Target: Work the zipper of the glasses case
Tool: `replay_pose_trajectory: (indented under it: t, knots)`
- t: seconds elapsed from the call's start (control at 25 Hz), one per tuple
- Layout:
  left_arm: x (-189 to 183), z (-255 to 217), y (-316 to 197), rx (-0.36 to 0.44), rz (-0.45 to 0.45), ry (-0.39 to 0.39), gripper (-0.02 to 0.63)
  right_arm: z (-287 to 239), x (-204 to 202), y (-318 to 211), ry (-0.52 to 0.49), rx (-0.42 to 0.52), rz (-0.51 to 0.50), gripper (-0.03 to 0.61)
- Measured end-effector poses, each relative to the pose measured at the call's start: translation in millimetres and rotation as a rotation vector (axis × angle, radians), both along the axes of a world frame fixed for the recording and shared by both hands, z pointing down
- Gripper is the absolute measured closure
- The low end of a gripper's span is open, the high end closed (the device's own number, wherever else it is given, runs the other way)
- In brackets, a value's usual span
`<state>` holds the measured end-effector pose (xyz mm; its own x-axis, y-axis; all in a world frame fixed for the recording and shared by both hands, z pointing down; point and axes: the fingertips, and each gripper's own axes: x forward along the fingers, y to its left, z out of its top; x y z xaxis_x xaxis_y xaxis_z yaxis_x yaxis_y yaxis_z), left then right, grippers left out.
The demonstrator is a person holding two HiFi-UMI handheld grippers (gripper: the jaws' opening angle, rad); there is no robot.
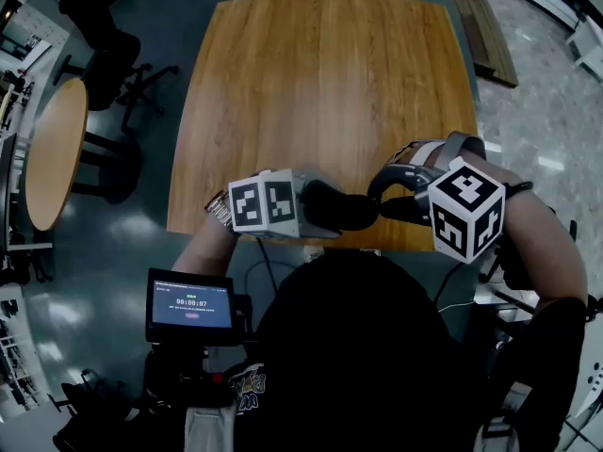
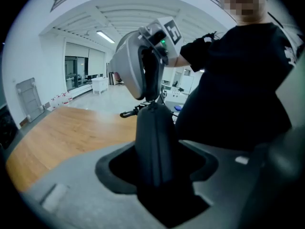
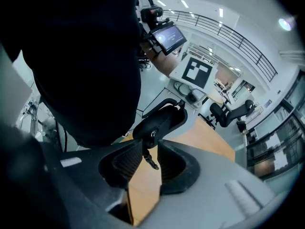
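The black glasses case (image 1: 344,212) is held in the air over the near edge of the wooden table (image 1: 320,92). My left gripper (image 1: 316,210) is shut on one end of the case (image 2: 155,137), which fills the space between its jaws. My right gripper (image 1: 382,205) is at the other end. In the right gripper view its jaws stand a little apart, and the small zipper pull (image 3: 150,159) dangles from the case (image 3: 162,120) into the gap. No pad visibly presses on the pull. A small clip (image 2: 127,113) sticks out from the far end of the case.
The person's dark torso is right behind both grippers. A chest-mounted screen (image 1: 191,309) shows at lower left. A round side table (image 1: 52,153) and an office chair (image 1: 108,55) stand on the floor to the left.
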<state>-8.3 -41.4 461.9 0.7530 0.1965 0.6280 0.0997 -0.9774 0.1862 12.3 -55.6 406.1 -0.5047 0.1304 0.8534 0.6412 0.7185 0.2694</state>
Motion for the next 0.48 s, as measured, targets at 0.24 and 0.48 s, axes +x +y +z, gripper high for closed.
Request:
replay_pose_trajectory:
  t: [0.24, 0.48]
  knots:
    - [-0.3, 1.5, 6.2, -0.043, 0.023, -0.009, 0.351, 12.6, -0.5, 7.6, 0.087, 0.240, -0.183, 0.512]
    - [7.8, -9.6, 22.6, -0.140, 0.059, 0.020, 0.351, 6.1, -9.9, 6.9, 0.072, 0.330, -0.249, 0.574]
